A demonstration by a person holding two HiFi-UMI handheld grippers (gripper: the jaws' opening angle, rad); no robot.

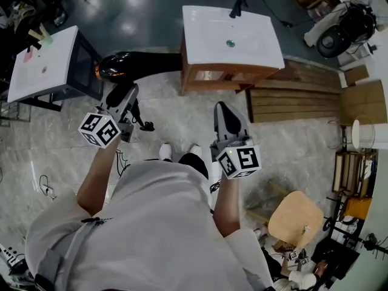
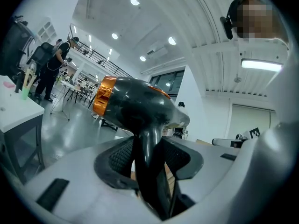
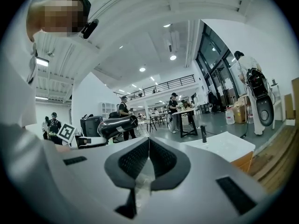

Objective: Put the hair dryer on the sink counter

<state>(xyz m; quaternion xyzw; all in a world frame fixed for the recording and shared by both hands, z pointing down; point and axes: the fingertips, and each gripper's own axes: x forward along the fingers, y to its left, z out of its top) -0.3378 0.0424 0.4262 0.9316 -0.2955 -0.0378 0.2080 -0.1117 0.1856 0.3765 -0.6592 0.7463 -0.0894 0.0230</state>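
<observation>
The black hair dryer (image 1: 139,64) with an orange ring at its rear hangs in the air left of the white sink counter (image 1: 212,41). Its barrel points right, toward the counter's wooden cabinet. My left gripper (image 1: 121,93) is shut on the dryer's handle; in the left gripper view the handle (image 2: 148,157) runs down between the pads and the body (image 2: 135,106) stands above them. My right gripper (image 1: 223,111) is held lower, in front of the counter, shut with nothing in it (image 3: 148,146). From the right gripper view the dryer (image 3: 117,125) shows at left and the counter (image 3: 224,146) at right.
A black faucet (image 1: 237,6) stands at the counter's back edge. A second white-topped cabinet (image 1: 42,65) is at left. A wooden pallet (image 1: 297,99) lies right of the sink cabinet, with a round wooden stool (image 1: 296,218) nearer. People stand in the background.
</observation>
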